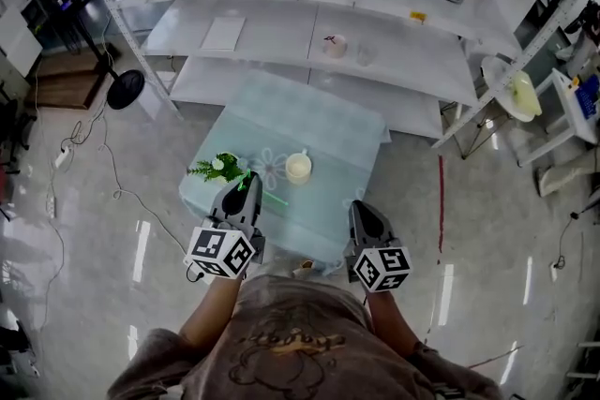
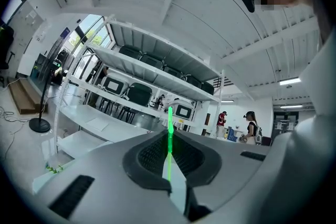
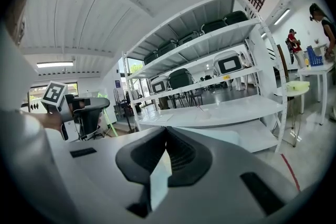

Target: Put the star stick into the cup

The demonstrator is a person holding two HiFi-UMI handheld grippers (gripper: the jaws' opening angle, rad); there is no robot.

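Note:
A thin green star stick stands upright between the jaws of my left gripper, which is shut on it; its star end cannot be made out. In the head view the left gripper hovers over the near left corner of the small table, the stick slanting out to its right. The cream cup stands on the table just beyond and to the right of it. My right gripper hangs at the table's near right edge, and its jaws are shut with nothing in them. From there the left gripper shows at the far left.
A green leafy sprig lies on the table left of the cup. White shelving with boxes and another cup stands behind the table. A fan base and cables are on the floor at left, a round table at right.

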